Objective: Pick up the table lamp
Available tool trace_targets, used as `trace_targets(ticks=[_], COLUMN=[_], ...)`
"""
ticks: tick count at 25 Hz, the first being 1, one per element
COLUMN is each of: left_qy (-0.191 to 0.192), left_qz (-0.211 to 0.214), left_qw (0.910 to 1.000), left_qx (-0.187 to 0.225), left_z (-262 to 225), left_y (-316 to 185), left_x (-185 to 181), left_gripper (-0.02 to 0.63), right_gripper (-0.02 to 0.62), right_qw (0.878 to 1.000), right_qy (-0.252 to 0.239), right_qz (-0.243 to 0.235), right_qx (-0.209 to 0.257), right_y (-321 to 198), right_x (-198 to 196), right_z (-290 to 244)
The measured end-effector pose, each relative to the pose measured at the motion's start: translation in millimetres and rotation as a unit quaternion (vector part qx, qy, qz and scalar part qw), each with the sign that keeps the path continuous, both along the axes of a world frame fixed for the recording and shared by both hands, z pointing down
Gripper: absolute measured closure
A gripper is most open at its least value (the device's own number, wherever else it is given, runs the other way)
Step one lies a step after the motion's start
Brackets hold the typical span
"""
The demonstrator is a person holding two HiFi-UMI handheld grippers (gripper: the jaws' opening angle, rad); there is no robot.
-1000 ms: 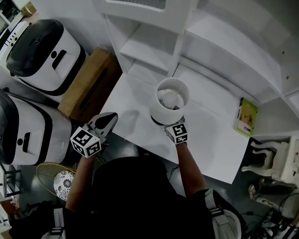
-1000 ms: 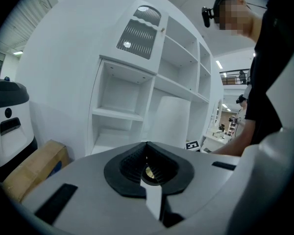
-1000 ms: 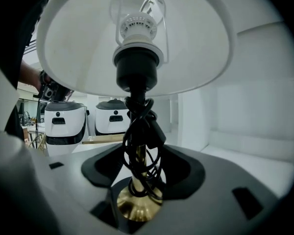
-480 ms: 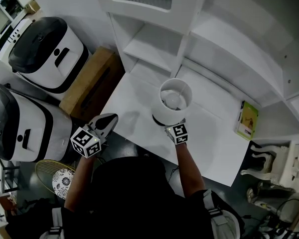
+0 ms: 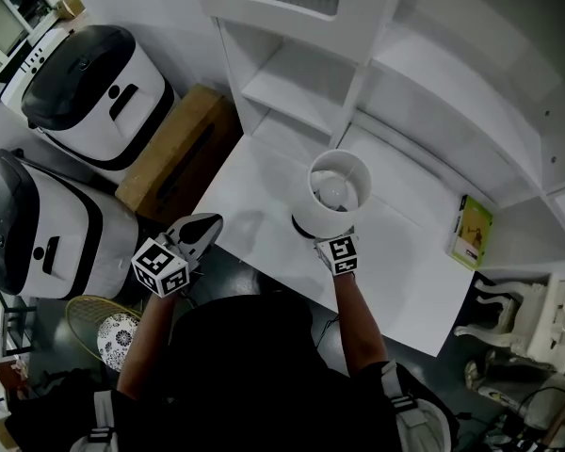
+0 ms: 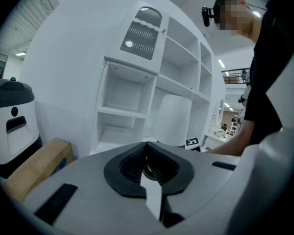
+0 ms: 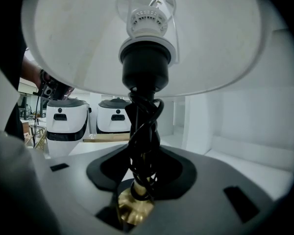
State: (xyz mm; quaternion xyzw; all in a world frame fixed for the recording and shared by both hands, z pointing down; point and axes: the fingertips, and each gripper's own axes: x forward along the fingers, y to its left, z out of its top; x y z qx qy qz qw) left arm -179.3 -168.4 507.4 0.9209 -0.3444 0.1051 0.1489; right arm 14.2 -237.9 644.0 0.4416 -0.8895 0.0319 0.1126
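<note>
From the head view, the table lamp (image 5: 339, 196) stands upright on the white counter (image 5: 254, 205) in front of the shelf unit (image 5: 292, 83). We're looking straight down its open shade (image 5: 313, 217) at the bulb (image 5: 331, 191). The right gripper (image 5: 334, 240) is tucked in under the shade's near edge, and the left gripper (image 5: 200, 229) hangs off the counter's front edge, well apart from the lamp. The left gripper view shows those jaws together with nothing between them, and the pale shade is out ahead beside the shelves. In the right gripper view, the stem (image 7: 143, 131), wound round with black cord (image 7: 148, 112), rises right between the jaws from a brass fitting (image 7: 134, 207) up to the black socket (image 7: 146, 67). The jaws have just been closing in, and the pads now look to be bearing on that cord-wrapped stem. I'd call that the right place to take it. The stem should be the stiff part, while the shade looks thin and easy to dent and the bulb is fragile. The lamp is probably light but top-heavy, with all that shade above the hold. The loose cord turns may squash or slide under the pads, so it wants a firm grip and a straight, upright lift, with an eye on any cord trailing below.
</note>
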Motion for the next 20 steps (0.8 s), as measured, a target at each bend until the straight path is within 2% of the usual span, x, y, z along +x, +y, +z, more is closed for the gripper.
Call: trace_targets(ticks=[20], left_qy=[0.030], left_qz=[0.001], left_qw=[0.9996], left_qx=[-0.003], left_z=[-0.2], left_y=[1.8], left_x=[4.9], left_gripper=[0.595], right_gripper=[0.456], right_qw=[1.000], right_qy=[0.009], right_qz=[0.008], right_qx=[-0.017], right_y=[16.6], right_x=[8.2], right_z=[-12.2])
